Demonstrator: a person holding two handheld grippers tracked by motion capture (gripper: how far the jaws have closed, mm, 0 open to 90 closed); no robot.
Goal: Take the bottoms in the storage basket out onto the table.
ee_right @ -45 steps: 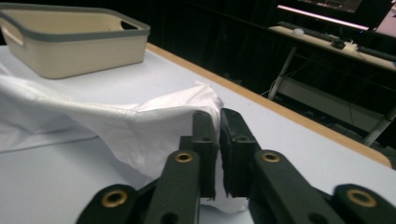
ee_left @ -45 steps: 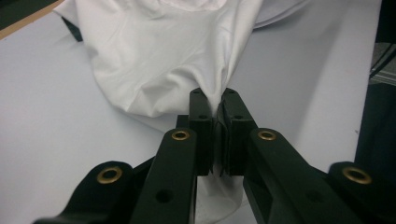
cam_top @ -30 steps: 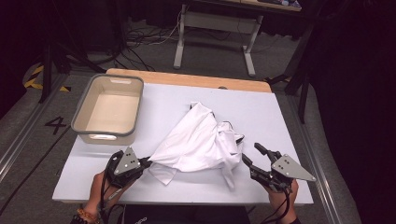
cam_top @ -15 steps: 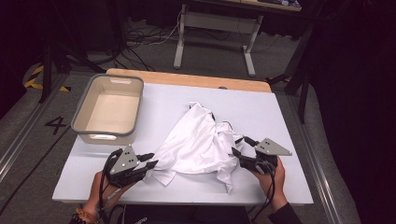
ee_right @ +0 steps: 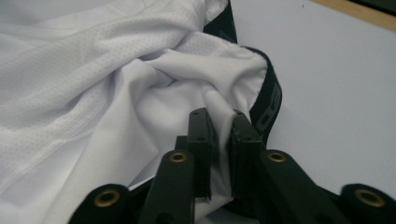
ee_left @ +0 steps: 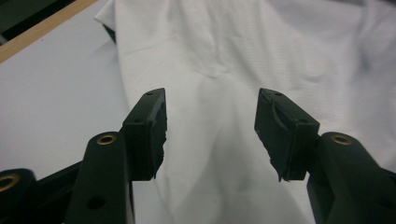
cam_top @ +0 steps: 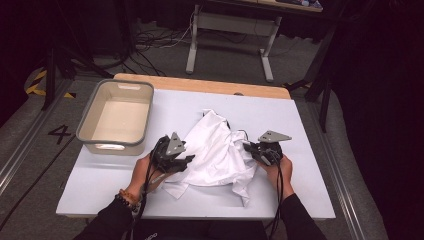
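Rightward, right tongs pinch the shirt edge; table beyond lies bare.

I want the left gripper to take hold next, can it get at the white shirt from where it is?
Probably yes: the left gripper has its jaws open right over the white shirt, with nothing between them and the cloth.

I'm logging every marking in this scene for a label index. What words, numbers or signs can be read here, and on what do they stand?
"4": a black numeral on the grey floor left of the table.
Pale lettering on the black band edging the white garment: too blurred to read.
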